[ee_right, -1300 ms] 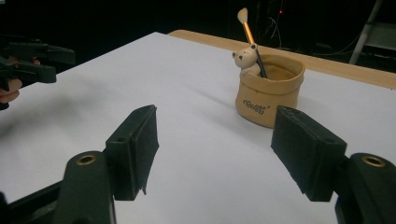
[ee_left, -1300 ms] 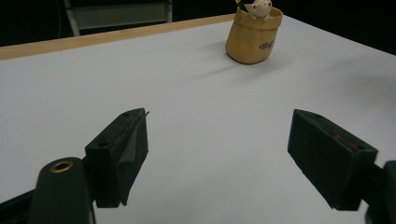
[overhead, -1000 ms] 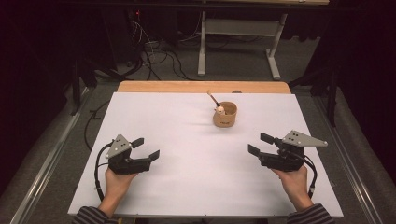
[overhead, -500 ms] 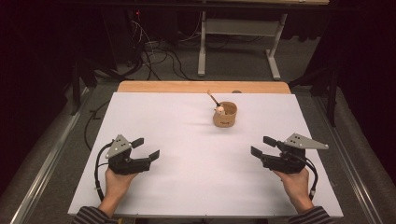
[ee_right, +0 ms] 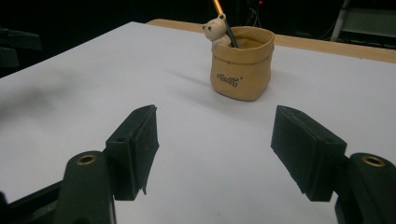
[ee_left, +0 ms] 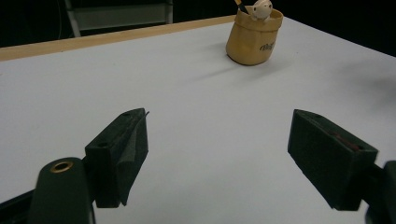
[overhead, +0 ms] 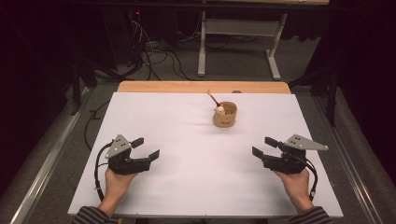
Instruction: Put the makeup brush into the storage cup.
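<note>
Jaws of both grippers gape over bare white table (overhead: 196, 140), pouch (overhead: 225, 115) well apart.

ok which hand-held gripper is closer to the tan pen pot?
Right, though not by much. The right hand-held gripper sits nearer the person and slightly right of the tan pen pot; the left hand-held gripper is further off to the pot's left. Both open, empty.

table (overhead: 187, 177): matt white, smooth | pot (ee_right: 241, 63): tan, matt, paper-like
</note>
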Available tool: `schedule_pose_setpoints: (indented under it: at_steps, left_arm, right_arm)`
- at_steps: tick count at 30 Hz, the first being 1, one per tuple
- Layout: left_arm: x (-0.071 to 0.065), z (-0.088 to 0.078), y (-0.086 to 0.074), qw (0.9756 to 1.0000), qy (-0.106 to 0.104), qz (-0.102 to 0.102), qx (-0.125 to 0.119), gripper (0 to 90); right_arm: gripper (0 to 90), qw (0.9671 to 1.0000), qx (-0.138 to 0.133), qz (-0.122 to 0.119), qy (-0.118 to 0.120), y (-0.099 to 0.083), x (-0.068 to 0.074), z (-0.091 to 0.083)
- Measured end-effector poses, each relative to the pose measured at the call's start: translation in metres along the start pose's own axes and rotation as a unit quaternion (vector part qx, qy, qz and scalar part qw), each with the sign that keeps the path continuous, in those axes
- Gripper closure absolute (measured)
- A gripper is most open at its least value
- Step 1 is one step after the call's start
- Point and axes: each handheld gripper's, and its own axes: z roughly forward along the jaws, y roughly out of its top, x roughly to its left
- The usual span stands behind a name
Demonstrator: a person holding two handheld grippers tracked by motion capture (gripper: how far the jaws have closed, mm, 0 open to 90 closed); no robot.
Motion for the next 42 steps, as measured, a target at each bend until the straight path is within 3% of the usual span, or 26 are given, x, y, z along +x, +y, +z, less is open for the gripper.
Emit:
schedule_pose_setpoints:
  at_steps: [20,30,42]
  left_arm:
    - [0.001,0.0,0.0,1.0,0.002,-0.001,-0.001,20.9]
    - [0.001,0.0,0.0,1.0,0.002,-0.004,-0.003,20.9]
    - [0.001,-0.001,0.0,1.0,0.002,-0.003,-0.004,20.8]
  right_arm:
    - [33.7,0.9997,0.007,0.01,-0.022,-0.009,-0.009,0.001]
    - [33.8,0.9992,0.017,0.003,-0.037,-0.013,-0.013,0.004]
    - [34.3,0.9987,0.029,0.008,-0.04,-0.02,-0.017,0.009]
